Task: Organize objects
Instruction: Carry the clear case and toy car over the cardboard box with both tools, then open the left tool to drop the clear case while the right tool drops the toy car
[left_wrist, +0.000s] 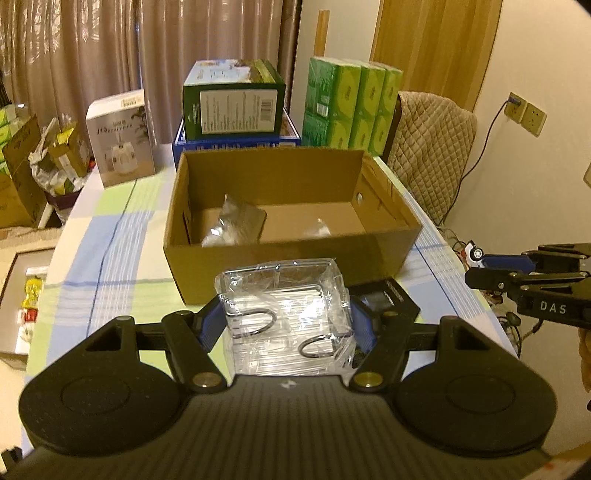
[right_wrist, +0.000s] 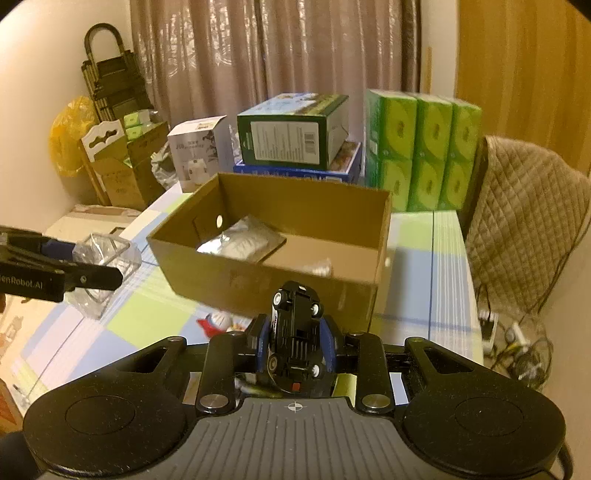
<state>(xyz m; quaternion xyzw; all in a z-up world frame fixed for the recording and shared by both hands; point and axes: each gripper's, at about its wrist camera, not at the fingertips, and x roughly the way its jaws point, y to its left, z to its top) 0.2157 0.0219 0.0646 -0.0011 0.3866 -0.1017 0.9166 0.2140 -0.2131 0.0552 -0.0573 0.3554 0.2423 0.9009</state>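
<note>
Left wrist view: left gripper (left_wrist: 286, 325), jaws part-open, clamps a clear plastic-wrapped box with two metal hooks (left_wrist: 286, 317) between its blue pads, above the checked tablecloth (left_wrist: 110, 236). Right gripper (right_wrist: 295, 347), jaws narrow, pinches one upturned black toy car (right_wrist: 295, 328). Ahead: one open brown cardboard box (left_wrist: 291, 254) holding two clear packets (left_wrist: 236, 221). Behind: three stacked cartons, green tissue packs.

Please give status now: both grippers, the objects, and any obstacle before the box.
Left gripper shut on clear pack. Right gripper shut on toy car, underside up. Cardboard box open ahead, two bags inside. Nothing in the way.
</note>
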